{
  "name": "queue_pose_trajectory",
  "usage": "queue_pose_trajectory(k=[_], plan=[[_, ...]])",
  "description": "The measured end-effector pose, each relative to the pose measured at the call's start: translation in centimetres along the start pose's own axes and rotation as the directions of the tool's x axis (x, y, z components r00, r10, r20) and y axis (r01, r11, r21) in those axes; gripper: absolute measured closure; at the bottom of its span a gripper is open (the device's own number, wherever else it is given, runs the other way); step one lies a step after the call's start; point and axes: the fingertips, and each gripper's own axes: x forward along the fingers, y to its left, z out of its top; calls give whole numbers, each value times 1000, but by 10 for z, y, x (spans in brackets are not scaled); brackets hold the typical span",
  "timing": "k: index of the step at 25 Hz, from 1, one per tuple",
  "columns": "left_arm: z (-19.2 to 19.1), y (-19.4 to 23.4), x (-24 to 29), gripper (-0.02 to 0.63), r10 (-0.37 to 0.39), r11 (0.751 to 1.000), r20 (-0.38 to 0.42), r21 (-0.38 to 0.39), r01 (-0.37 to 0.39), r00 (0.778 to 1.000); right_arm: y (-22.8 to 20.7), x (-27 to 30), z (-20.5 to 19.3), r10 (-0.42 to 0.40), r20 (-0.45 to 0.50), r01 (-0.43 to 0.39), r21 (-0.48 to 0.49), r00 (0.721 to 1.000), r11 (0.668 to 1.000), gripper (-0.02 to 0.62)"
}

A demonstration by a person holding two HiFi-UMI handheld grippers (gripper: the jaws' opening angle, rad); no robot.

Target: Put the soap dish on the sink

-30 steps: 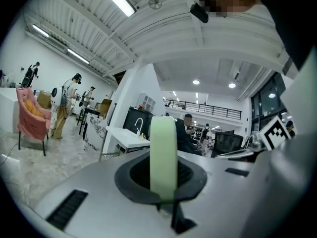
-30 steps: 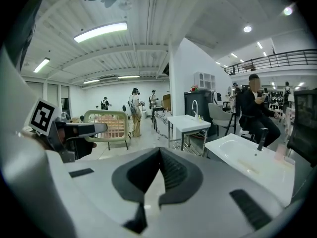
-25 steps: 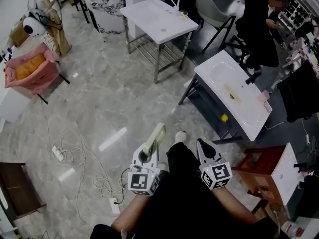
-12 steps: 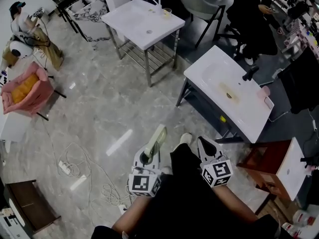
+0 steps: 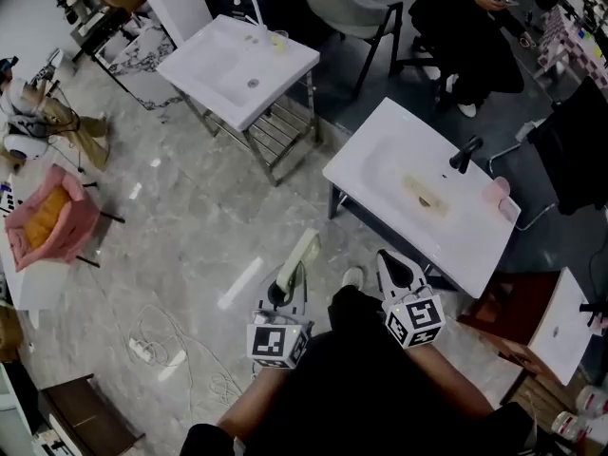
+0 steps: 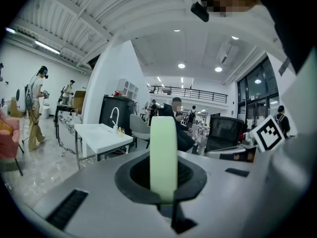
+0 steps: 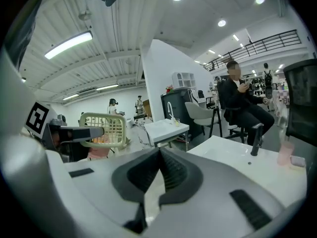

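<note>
Clamping pale-green soap dish [image 5: 302, 251], left gripper [image 5: 284, 294]; right gripper [image 5: 392, 266] closed, empty; sink [image 5: 375, 164] just ahead.

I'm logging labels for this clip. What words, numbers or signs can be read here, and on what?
Words or numbers: none readable in any view.
Left cube: black-and-white square pattern only, no letters.
Right cube: the same kind of pattern, no letters.
Clutter at the head view's top right: too small and blurred to read.

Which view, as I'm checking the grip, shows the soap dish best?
Left gripper view: the soap dish stands edge-on, clamped between the jaws. Right gripper view shows its slatted face; head view shows it small.
</note>
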Motion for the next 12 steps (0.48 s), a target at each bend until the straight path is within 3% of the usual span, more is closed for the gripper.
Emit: queue_pose_trajectory(k=[12], plan=[[24,-48,149,589,-117,986,-92,106,126,989,-129,36,24,-89,16,87,91,996,992,597]])
